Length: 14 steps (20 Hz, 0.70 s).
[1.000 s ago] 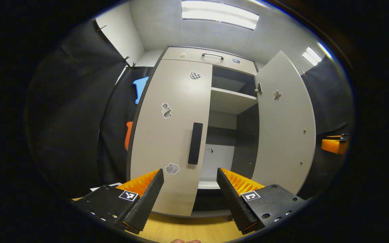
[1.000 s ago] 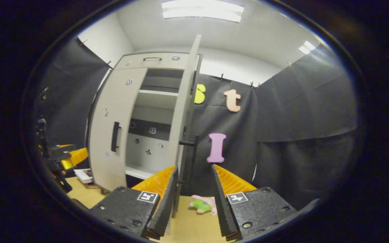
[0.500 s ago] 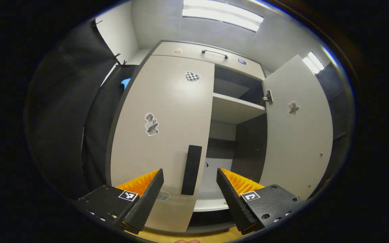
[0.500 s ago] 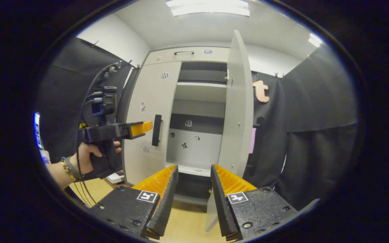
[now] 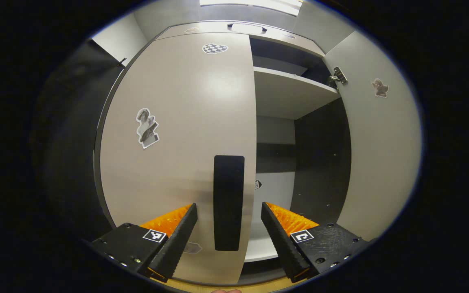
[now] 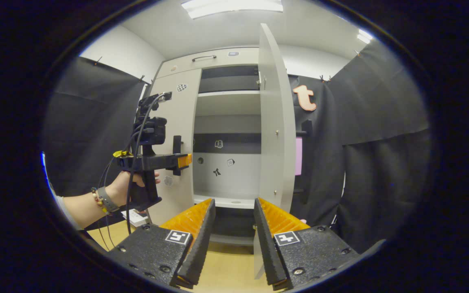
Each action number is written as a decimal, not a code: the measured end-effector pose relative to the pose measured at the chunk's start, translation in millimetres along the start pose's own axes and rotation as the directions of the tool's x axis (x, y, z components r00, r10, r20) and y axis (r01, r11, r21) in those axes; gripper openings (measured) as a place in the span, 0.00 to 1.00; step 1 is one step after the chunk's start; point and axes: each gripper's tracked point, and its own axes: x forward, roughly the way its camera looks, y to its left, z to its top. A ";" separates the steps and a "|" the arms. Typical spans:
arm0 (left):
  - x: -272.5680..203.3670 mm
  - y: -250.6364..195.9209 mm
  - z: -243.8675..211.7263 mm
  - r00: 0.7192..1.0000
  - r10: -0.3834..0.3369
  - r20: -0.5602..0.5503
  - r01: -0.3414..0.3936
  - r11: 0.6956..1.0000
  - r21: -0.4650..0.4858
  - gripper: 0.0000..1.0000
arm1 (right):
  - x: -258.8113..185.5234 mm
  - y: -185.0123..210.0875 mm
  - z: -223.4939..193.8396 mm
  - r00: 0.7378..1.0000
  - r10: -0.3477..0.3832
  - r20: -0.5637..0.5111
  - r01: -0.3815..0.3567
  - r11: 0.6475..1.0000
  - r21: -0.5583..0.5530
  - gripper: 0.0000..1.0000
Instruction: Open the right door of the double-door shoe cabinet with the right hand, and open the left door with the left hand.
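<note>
Black cloth rings the shoe cabinet (image 6: 218, 134), right door (image 6: 273, 122) swung wide, left door (image 5: 177, 134) shut, and the left gripper (image 5: 229, 228), fingers spread, brackets its stiff black handle (image 5: 229, 202), the likely grip, while the right gripper (image 6: 233, 228) hangs parted, empty.
</note>
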 end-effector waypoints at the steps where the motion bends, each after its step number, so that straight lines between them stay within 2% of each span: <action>1: 1.0 3.7 -3.0 1.000 0.021 -0.016 -0.021 1.000 -0.001 0.95 | 0.8 -2.7 -2.6 1.000 -0.005 -0.003 0.005 1.000 0.002 0.61; 2: 4.2 5.1 -0.6 1.000 0.029 -0.002 -0.029 1.000 -0.001 0.95 | 2.4 -5.0 -4.6 1.000 -0.008 -0.007 0.008 1.000 0.004 0.65; 3: 3.9 5.0 -0.4 0.999 0.036 -0.007 -0.036 0.999 0.002 0.94 | 4.0 -8.0 -5.2 1.000 -0.013 -0.012 0.013 1.000 0.004 0.65; 4: 3.7 5.1 -2.7 0.999 0.048 -0.016 -0.048 0.999 0.016 0.93 | 6.6 -9.0 -7.3 1.000 -0.014 -0.016 0.014 1.000 0.005 0.61; 7: 5.2 4.3 -3.8 0.998 0.055 -0.021 -0.053 0.997 0.048 0.93 | 12.0 -7.5 -10.4 1.000 -0.002 -0.026 0.002 1.000 0.009 0.65; 8: 5.4 4.1 -4.0 0.998 0.052 -0.026 -0.050 0.997 0.055 0.94 | 13.7 -6.8 -11.0 1.000 0.002 -0.027 -0.002 1.000 0.009 0.61; 10: 5.0 3.3 -6.0 0.998 0.050 -0.035 -0.047 0.996 0.082 0.94 | 14.7 -3.5 -14.2 0.999 0.015 -0.032 -0.015 1.000 0.011 0.61; 11: 5.2 3.8 -6.9 0.998 0.050 -0.039 -0.046 0.994 0.100 0.94 | 15.8 -2.1 -15.4 0.999 0.022 -0.034 -0.022 1.000 0.011 0.65; 12: 5.1 4.2 -7.2 0.998 0.049 -0.040 -0.044 0.993 0.110 0.94 | 16.6 -1.8 -15.6 0.999 0.023 -0.036 -0.023 1.000 0.009 0.61; 14: 4.8 2.4 -7.3 0.999 0.030 -0.045 -0.025 0.994 0.102 0.92 | 17.0 -2.1 -16.9 0.999 0.024 -0.036 -0.023 1.000 0.011 0.61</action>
